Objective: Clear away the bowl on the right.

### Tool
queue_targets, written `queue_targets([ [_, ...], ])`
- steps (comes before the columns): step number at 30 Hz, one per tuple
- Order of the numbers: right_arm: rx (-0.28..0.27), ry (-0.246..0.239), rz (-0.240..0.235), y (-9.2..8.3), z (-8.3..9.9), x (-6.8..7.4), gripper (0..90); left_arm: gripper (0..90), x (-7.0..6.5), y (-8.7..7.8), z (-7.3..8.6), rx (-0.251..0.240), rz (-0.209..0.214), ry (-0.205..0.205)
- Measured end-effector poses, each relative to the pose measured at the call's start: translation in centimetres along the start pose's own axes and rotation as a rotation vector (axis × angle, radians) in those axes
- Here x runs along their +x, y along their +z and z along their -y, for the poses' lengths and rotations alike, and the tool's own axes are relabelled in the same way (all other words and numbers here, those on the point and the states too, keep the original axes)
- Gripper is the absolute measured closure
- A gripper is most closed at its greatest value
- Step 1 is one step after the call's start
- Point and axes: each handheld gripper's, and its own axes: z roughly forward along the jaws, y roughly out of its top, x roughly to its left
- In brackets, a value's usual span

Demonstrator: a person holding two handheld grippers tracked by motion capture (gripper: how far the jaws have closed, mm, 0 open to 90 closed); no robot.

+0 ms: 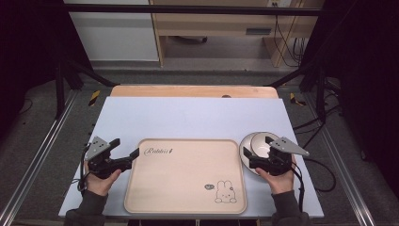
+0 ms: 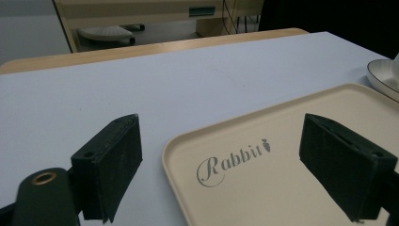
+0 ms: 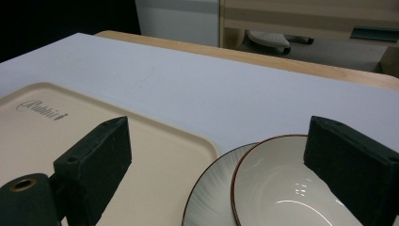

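1. Beige tray (image 1: 183,176), flat, with a low raised rim, lies in the middle of the near half of the pale blue table (image 1: 188,117); it bears the word "Rabbit" near its far left corner and a rabbit drawing near its near right corner. Nothing lies on it.
2. Two stacked dishes sit just beside the tray's right edge: a red-rimmed bowl (image 3: 277,188) resting in a wider, dark-rimmed plate (image 3: 211,197).
3. Left gripper (image 1: 127,157), held in the person's left hand (image 1: 101,181), sits at the tray's far left corner; in the left gripper view its jaws stand wide apart, holding nothing, with the corner between them.
4. Right gripper (image 1: 254,157), held in the right hand (image 1: 277,181), hovers over the dishes; in the right gripper view its jaws are likewise apart and empty, framing the bowl.
5. Handling, as a judgement: the tray looks stiff and light, best taken by its rim. The dishes appear to be glazed ceramic, so hard, smooth, slippery and breakable; a firm pinch across the rim seems the surest hold.
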Motion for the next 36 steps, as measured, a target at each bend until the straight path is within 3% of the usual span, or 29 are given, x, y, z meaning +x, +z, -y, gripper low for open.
queue_targets([
  [16,-0.002,0.010,0.012,-0.2,-0.4,-0.1,10.2,13.7,0.7,-0.1,0.3,0.002,-0.021,-0.022],
  [26,0.006,0.020,0.052,-0.6,-0.8,-0.9,10.3,13.8,1.0,-0.1,0.4,0.008,-0.033,-0.027],
  [36,0.005,0.045,0.101,-1.4,-1.5,-3.1,11.6,13.8,0.9,-0.1,0.4,0.011,-0.037,-0.019],
])
